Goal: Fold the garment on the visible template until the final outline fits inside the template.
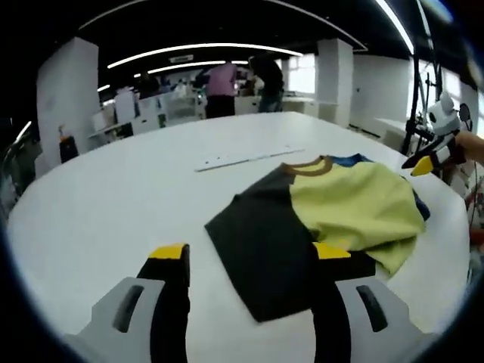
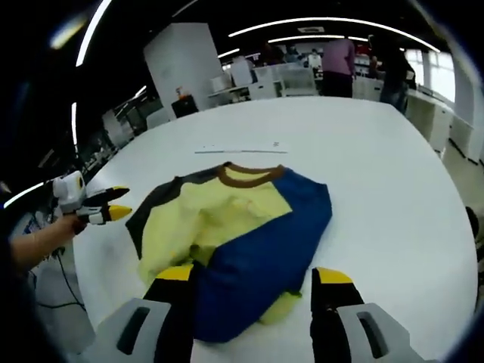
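Right now the garment lies bunched on the white counter, a shirt with a yellow front, a brown collar, a blue sleeve and a dark sleeve, partly folded over itself and rumpled. From where I stand, both tools are off the cloth: the left hand-held gripper hangs above the dark sleeve with its jaws spread wide and nothing between them, and the right hand-held gripper sits over the blue side, equally spread and empty. A thin strip like a ruler lies on the counter beyond the collar; I can't make out any template outline under the shirt. To do this fold well, I'd say each side should pinch one sleeve edge near its outer corner, lift just enough to free the cloth, and lay it inward flat, smoothing the yellow bulge first so the stack doesn't spread wider. No containers are on the counter, so nothing is held in any.
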Motion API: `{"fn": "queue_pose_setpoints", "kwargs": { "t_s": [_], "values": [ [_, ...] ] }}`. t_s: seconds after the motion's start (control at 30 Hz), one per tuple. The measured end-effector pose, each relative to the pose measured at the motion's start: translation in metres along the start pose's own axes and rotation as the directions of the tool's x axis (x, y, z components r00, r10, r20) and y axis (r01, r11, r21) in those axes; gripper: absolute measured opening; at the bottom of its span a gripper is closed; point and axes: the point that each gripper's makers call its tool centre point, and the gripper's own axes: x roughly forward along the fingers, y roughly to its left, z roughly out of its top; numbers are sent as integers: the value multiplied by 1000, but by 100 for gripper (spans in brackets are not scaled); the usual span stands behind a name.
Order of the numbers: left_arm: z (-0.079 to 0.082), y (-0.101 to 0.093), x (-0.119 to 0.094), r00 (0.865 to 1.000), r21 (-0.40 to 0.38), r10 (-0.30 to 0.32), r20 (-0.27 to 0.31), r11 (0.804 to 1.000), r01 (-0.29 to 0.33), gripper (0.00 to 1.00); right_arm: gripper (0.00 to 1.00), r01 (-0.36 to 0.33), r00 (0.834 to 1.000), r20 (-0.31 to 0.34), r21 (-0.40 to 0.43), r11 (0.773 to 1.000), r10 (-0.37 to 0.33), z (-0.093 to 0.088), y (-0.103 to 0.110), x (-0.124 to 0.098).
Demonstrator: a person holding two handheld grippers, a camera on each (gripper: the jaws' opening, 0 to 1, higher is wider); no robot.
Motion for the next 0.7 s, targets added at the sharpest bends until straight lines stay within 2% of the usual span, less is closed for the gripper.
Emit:
{"fn": "queue_pose_setpoints", "kwargs": {
  "t_s": [0.37, 0.5, 0.7],
  "values": [
    [-25, -4, -17, 1000, -34, 15, -21, 999, -16, 50, 53, -22, 999, -34, 45, 999, 23, -33, 22, -10],
    [-35, -6, -18, 999, -43, 19, -37, 999, -20, 46, 46, -18, 999, -38, 87, 996, 22, -44, 26, -11],
    [-48, -7, -17, 998, -96, 23, -61, 995, -29, 37, 36, -15, 998, -55, 130, 991, 22, -57, 32, -10]
  ]
}}
